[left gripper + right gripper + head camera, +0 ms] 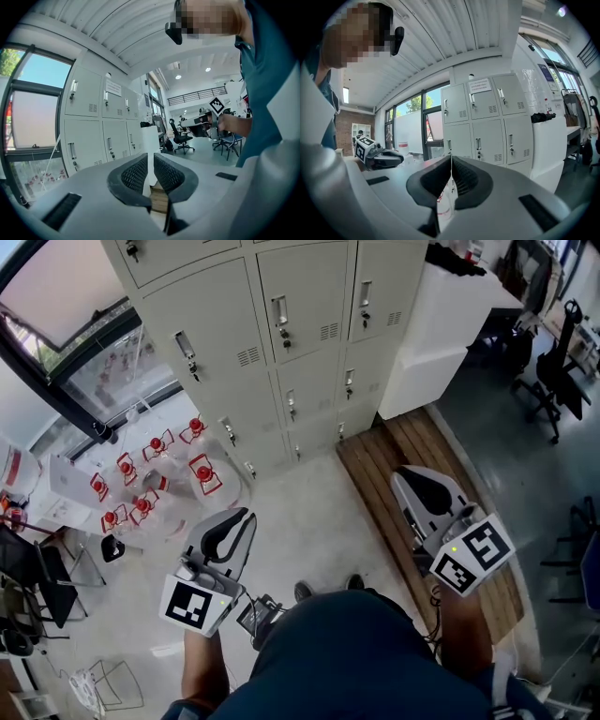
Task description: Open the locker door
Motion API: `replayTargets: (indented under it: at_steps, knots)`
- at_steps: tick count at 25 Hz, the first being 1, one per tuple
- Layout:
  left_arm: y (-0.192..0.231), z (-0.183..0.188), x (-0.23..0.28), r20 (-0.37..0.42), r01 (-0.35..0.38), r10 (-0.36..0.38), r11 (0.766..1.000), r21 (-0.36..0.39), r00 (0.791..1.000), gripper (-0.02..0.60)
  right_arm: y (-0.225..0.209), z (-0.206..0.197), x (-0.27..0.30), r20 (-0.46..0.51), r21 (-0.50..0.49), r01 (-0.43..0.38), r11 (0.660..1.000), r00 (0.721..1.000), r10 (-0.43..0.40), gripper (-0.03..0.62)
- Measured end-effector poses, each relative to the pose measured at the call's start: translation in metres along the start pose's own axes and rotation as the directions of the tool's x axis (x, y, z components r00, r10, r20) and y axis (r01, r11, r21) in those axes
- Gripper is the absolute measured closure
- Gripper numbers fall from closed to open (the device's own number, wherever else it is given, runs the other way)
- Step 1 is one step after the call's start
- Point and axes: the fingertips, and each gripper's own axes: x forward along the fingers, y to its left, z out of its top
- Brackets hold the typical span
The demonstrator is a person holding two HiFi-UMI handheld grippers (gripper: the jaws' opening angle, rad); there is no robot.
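Observation:
A bank of beige lockers [281, 343] stands ahead, every door closed, each with a small metal handle [279, 310] and a key below it. My left gripper [246, 517] hangs over the floor well short of them, its jaws a narrow slit apart and empty [150, 157]. My right gripper [405, 474] is at a similar distance, over a wooden strip, shut on nothing [451, 157]. The lockers [101, 122] fill the left of the left gripper view, and the lockers [487, 122] sit centre right in the right gripper view. Each gripper view catches the other gripper to one side.
Several clear bottles with red caps [150, 484] lie on the floor by the window, left of the lockers. A white cabinet [436, 324] adjoins the lockers on the right. A wooden floor strip [389, 446] runs below it. Office chairs [553, 381] stand far right.

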Motion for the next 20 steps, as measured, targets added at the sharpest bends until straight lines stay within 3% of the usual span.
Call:
replayTargets:
  at_steps: [10, 15, 20]
  knots:
    - [0.016, -0.013, -0.005, -0.007, 0.053, -0.053, 0.999, 0.011, 0.999, 0.528, 0.011, -0.011, 0.003, -0.013, 0.000, 0.049, 0.999, 0.999, -0.049, 0.557]
    - [0.026, -0.014, 0.013, -0.013, 0.018, -0.018, 1.000, -0.002, 1.000, 0.528, -0.018, -0.015, 0.014, -0.036, 0.011, 0.047, 0.999, 0.998, -0.047, 0.557]
    - [0.030, -0.012, 0.043, -0.028, -0.017, 0.017, 1.000, -0.011, 0.999, 0.528, -0.046, 0.002, 0.041, -0.022, -0.012, -0.016, 1.000, 1.000, 0.015, 0.557]
